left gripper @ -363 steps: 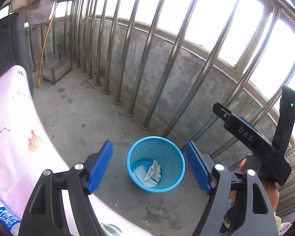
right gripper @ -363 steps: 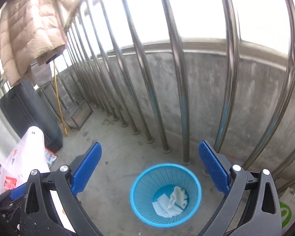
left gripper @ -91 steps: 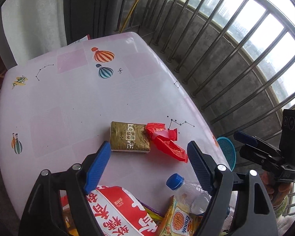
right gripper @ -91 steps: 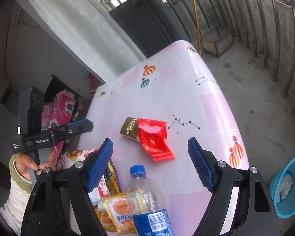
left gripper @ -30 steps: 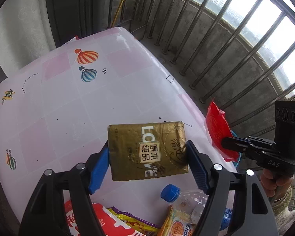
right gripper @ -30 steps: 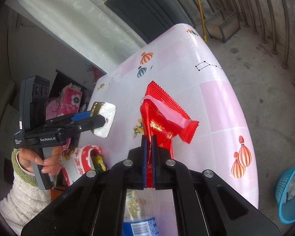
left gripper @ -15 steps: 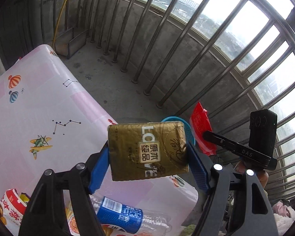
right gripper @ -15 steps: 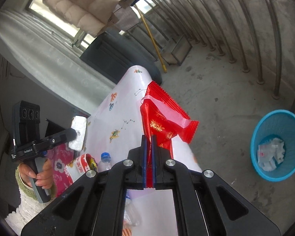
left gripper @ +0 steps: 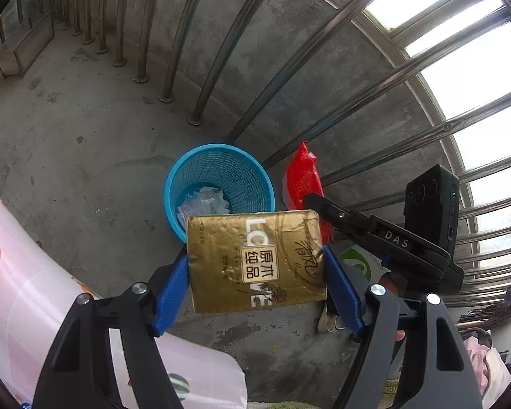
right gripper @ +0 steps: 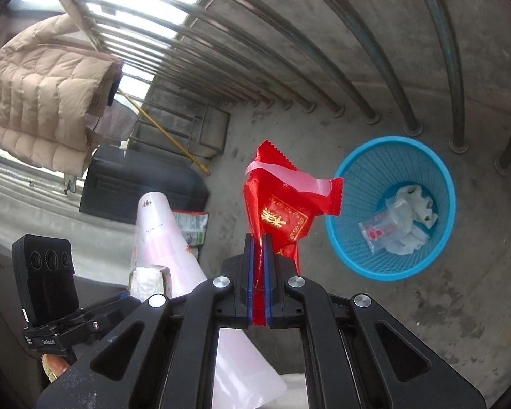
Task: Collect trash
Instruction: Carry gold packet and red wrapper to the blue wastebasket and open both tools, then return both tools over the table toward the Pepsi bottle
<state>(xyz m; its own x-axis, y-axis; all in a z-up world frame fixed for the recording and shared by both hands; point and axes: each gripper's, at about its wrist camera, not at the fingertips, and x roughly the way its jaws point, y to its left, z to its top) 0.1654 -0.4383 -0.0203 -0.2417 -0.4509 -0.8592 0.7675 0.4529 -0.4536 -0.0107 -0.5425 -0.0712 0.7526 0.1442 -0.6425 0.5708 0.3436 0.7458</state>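
Observation:
My left gripper (left gripper: 257,266) is shut on a gold tissue pack (left gripper: 255,259) and holds it in the air, near the front rim of the blue waste basket (left gripper: 218,167). My right gripper (right gripper: 259,248) is shut on a red wrapper (right gripper: 282,201), held above the floor left of the basket (right gripper: 391,266). In the left wrist view the red wrapper (left gripper: 301,180) hangs just right of the basket. White tissues (right gripper: 408,218) lie in the basket.
The basket stands on the concrete floor by steel railing bars (left gripper: 221,51). The pink table edge (left gripper: 24,289) is at lower left. A beige jacket (right gripper: 41,95), a black case (right gripper: 136,184) and a yellow-handled tool (right gripper: 167,136) stand further back.
Both grippers have swung from over the table toward the basket with their items still held. The basket is now closer and under both views.

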